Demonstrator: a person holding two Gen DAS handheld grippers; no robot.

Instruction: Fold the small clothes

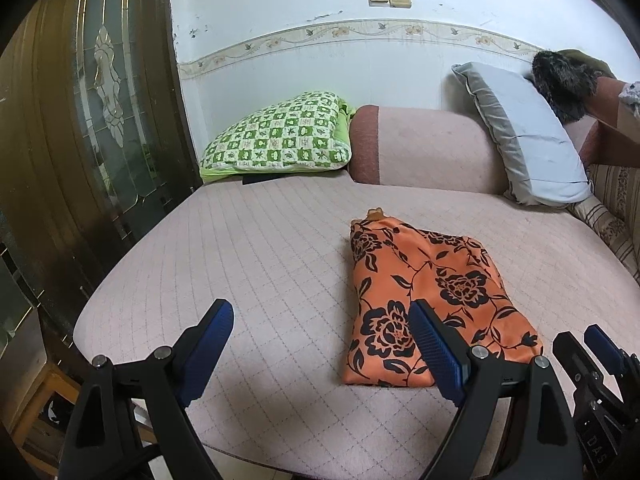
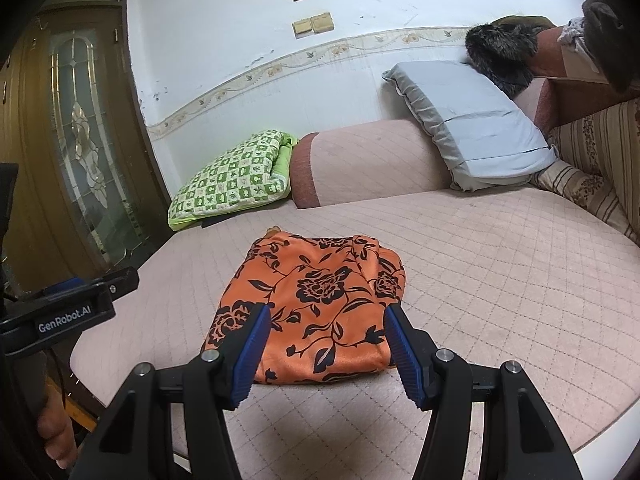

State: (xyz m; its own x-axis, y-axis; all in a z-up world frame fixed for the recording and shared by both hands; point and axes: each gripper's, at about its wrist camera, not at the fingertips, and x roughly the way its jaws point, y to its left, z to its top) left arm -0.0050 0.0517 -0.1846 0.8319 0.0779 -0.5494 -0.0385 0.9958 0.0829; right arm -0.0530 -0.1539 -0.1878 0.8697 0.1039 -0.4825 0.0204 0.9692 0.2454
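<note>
An orange garment with black flowers (image 1: pixel 424 300) lies folded into a compact rectangle on the pink quilted sofa seat (image 1: pixel 260 248). It also shows in the right wrist view (image 2: pixel 316 304). My left gripper (image 1: pixel 320 316) is open and empty above the seat, to the left of the garment's near end. My right gripper (image 2: pixel 326 320) is open and empty, hovering over the garment's near edge; it shows at the right edge of the left wrist view (image 1: pixel 588 340). My left gripper shows at the left edge of the right wrist view (image 2: pixel 96 284).
A green checked pillow (image 1: pixel 280 136) and a grey pillow (image 1: pixel 524 136) lean at the back by the sofa arm (image 1: pixel 424 144). A dark furry item (image 1: pixel 564 80) lies at the far right. A wooden glass-panelled door (image 1: pixel 92 100) stands left. A striped cushion (image 2: pixel 600 168) lines the right side.
</note>
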